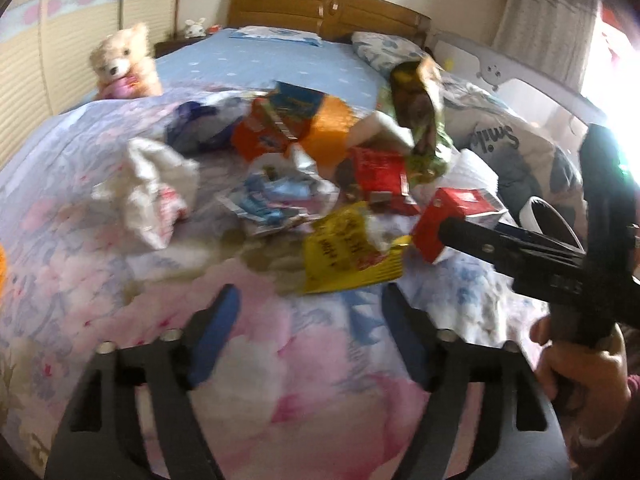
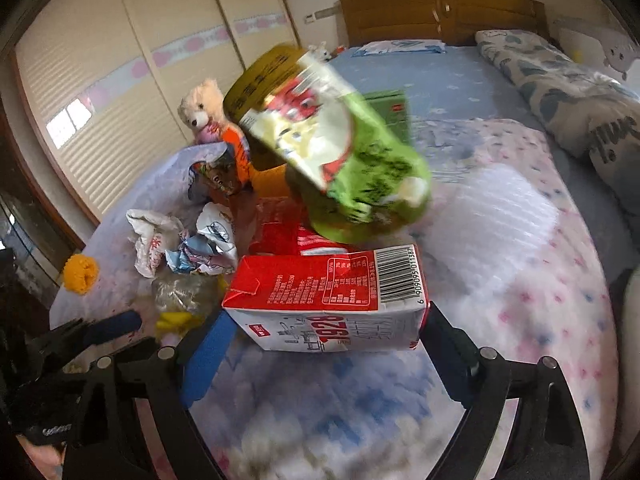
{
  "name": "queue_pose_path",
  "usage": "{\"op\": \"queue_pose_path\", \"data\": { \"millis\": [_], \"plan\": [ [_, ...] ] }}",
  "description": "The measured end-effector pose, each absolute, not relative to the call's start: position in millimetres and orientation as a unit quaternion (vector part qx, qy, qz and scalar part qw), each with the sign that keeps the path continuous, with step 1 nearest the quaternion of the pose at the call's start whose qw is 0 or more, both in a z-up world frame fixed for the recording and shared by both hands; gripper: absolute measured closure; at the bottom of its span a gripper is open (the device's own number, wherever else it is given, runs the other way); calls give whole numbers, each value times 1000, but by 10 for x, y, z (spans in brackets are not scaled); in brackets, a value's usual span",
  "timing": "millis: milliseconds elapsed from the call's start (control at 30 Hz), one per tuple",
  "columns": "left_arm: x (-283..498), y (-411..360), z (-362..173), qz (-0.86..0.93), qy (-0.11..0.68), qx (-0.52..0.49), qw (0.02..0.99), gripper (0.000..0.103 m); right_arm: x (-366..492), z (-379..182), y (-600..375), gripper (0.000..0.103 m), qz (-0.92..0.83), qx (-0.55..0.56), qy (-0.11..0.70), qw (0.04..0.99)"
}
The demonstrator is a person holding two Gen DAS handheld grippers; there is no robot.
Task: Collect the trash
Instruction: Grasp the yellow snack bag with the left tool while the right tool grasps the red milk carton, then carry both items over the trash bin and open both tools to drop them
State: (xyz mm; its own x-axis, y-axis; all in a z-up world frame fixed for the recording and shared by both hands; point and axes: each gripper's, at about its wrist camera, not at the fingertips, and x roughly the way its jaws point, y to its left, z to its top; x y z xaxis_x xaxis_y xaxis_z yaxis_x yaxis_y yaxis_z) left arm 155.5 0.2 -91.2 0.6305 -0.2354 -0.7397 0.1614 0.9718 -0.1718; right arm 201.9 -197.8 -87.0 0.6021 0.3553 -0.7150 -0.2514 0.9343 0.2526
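Trash (image 1: 320, 184) lies heaped mid-quilt (image 1: 280, 360): wrappers, a green pouch (image 2: 360, 160), mostly uncollected, I judge. The right gripper (image 2: 324, 332) straddles a red carton (image 2: 324, 300), whether clamped I cannot tell; the left gripper (image 1: 308, 340) gapes empty.
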Motion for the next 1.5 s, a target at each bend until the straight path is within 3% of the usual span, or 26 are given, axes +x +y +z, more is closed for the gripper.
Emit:
{"op": "queue_pose_path", "data": {
  "millis": [133, 167, 200, 233, 267, 567, 1500],
  "plan": [
    [1654, -231, -933, -95, 418, 1, 904, 26, 1832, -819, -2240, 12, 152, 91, 406, 897],
    [1675, -258, -933, -90, 417, 8, 905, 31, 1780, -814, -2272, 12, 147, 96, 405, 897],
    [1701, -274, -938, -85, 418, 12, 904, 38, 1751, -806, -2334, 12, 142, 101, 404, 898],
    [1738, -277, -953, -88, 423, 8, 902, 58, 1706, -801, -2392, 12, 136, 104, 402, 900],
    [1773, -277, -972, -92, 429, 2, 899, 70, 1633, -804, -2407, 12, 133, 107, 400, 900],
    [1712, -317, -913, -105, 421, -20, 901, 78, 1358, -737, -2645, 12, 118, 129, 382, 907],
    [1366, -1868, -520, -268, 382, 42, 883, 78, 766, -510, -3875, 12, 6, 160, 346, 925]
  ]
}}
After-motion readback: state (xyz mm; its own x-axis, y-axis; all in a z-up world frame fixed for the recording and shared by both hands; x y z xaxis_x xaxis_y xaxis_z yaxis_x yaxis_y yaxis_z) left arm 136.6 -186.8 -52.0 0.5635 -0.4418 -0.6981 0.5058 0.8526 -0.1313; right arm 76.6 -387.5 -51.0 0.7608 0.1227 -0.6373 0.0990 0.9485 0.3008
